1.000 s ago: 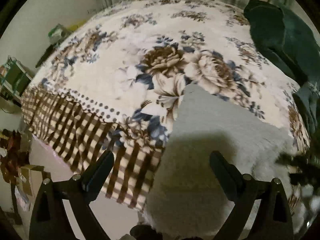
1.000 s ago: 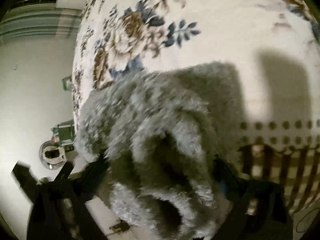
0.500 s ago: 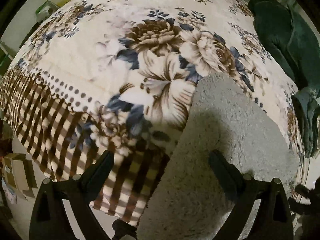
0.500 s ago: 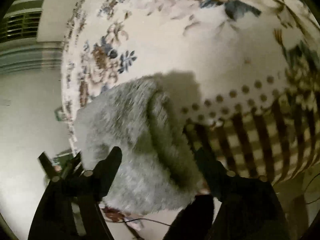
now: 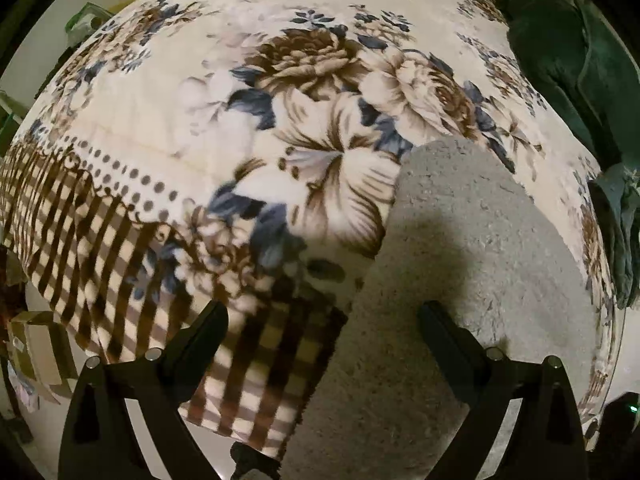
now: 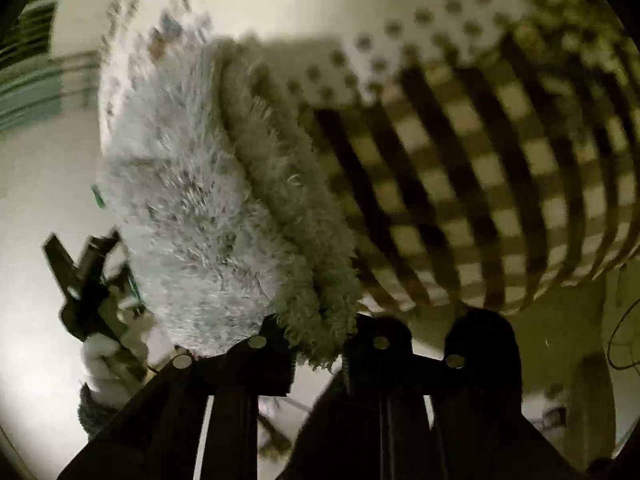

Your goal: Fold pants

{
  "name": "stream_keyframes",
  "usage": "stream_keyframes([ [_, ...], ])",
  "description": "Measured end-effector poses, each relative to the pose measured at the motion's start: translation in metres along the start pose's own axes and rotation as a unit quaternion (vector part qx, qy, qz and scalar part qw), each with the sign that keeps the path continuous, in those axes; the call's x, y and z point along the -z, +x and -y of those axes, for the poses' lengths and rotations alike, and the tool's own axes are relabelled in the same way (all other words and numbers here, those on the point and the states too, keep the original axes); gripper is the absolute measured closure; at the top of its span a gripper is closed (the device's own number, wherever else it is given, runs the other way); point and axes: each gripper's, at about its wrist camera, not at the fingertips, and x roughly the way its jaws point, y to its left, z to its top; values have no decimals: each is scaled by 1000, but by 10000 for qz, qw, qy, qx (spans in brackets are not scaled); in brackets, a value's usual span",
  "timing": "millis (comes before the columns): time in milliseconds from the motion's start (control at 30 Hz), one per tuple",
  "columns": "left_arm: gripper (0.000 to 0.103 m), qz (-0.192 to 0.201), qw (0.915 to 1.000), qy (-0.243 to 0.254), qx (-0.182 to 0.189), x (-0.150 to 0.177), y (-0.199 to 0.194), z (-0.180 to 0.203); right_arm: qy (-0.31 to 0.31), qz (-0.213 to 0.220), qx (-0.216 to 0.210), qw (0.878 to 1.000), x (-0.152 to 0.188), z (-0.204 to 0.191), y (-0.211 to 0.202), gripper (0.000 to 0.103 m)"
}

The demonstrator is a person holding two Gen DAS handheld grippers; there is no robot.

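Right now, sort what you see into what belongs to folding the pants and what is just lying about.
For the job:
grey fleece pants
right gripper, shut on the pants' edge
left gripper, open over them

Lying about:
floral blanket, under the pants
dark green garment, far right of the bed
cardboard box, on the floor

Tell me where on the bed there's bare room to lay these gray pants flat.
Free: the floral blanket left of the gray pants, from the dotted border back toward the far edge. Crowded: the right side, where the dark green clothes lie piled.
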Motion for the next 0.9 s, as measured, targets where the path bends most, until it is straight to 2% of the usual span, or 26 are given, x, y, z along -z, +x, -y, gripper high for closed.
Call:
stream_keyframes([
  [33, 5, -2, 10000, 16, -26, 0, -2, 1, -42, -79, -22, 10000, -3, -5, -1, 74],
  [100, 5, 29, 10000, 41, 5, -2, -8, 2, -276, 29, -15, 9996, -8, -20, -12, 56],
  [133, 5, 46, 10000, 43, 20, -3, -10, 2, -394, 276, -171, 9987, -12, -28, -23, 44],
  [200, 5, 80, 9999, 61, 100, -5, -15, 4, -407, 696, -718, 9942, -17, -33, -45, 39],
  [233, 5, 96, 9999, 84, 92, -6, -16, 5, -274, 872, -1000, 9908, -23, -32, -53, 32],
  [300, 5, 105, 9998, 121, 115, -8, -16, 9, 78, 1096, -1278, 9857, -42, -25, -56, 32],
  [433, 5, 41, 9998, 131, 117, -10, -9, 14, 647, 1144, -1185, 9842, -84, -15, -34, 32],
  [467, 5, 31, 9999, 129, 109, -10, -7, 15, 669, 1052, -1216, 9847, -93, -13, -22, 38],
  [500, 5, 23, 9999, 119, 100, -9, -5, 15, 647, 1055, -1207, 9849, -95, -15, -16, 52],
  [533, 5, 14, 9999, 109, 106, -9, -3, 15, 496, 1096, -1206, 9854, -98, -23, -14, 72],
  [567, 5, -1, 9999, 99, 89, -9, -2, 14, 349, 1176, -1050, 9869, -100, -30, -14, 74],
  [633, 5, -19, 9999, 86, 97, -9, -1, 12, 71, 1596, -818, 9838, -102, -37, -27, 79],
  [700, 5, -42, 9999, 82, 141, -10, 0, 12, 99, 1810, -698, 9810, -108, -37, -34, 79],
  [800, 5, -55, 9998, 145, 127, -11, 0, 14, 141, 1605, -564, 9853, -115, -31, -28, 77],
  [900, 5, -49, 9998, 122, 146, -11, -8, 15, 180, 1433, -739, 9868, -105, -31, -34, 60],
])
